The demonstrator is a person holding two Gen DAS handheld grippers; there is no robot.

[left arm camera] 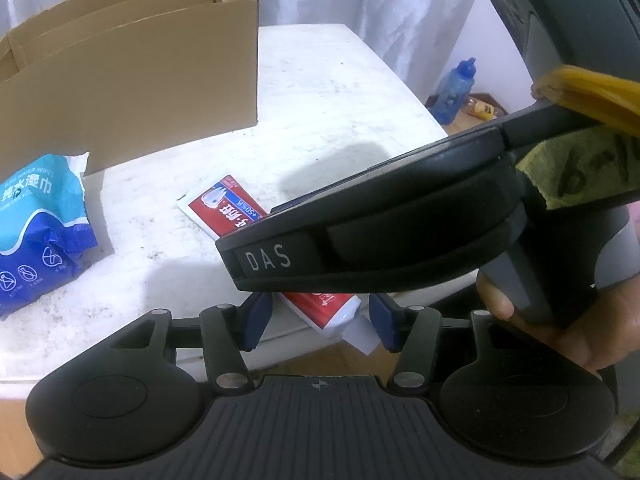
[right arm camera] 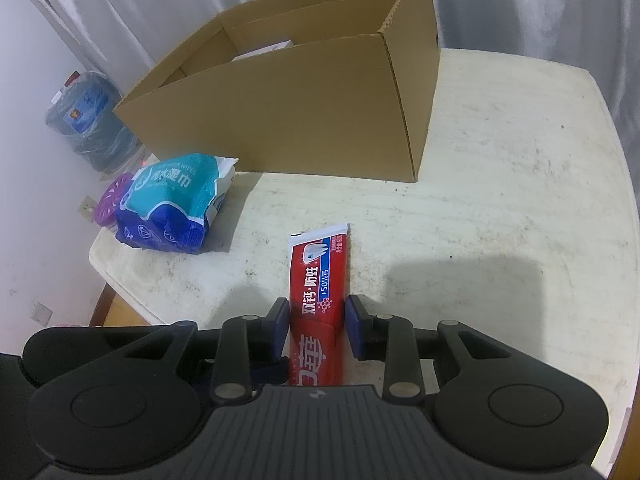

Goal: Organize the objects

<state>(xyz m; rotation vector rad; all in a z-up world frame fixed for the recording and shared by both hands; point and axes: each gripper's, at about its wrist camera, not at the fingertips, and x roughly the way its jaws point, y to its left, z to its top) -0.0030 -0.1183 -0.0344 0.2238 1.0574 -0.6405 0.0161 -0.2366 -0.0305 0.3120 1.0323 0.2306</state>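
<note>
A red toothpaste tube lies flat near the front edge of the white table. My right gripper is shut on it, a blue pad pressing each long side. In the left wrist view the right gripper's black body hangs over the toothpaste tube and hides its middle. My left gripper is open. The tube's white cap end shows between its fingers, and the pads stand clear of it. A blue pack of wet wipes lies to the left, in front of an open cardboard box.
The cardboard box fills the back left of the table, with the wipes pack in front of it. A purple disc sits behind the wipes. A water jug and a blue bottle stand on the floor. A hand holds the right gripper.
</note>
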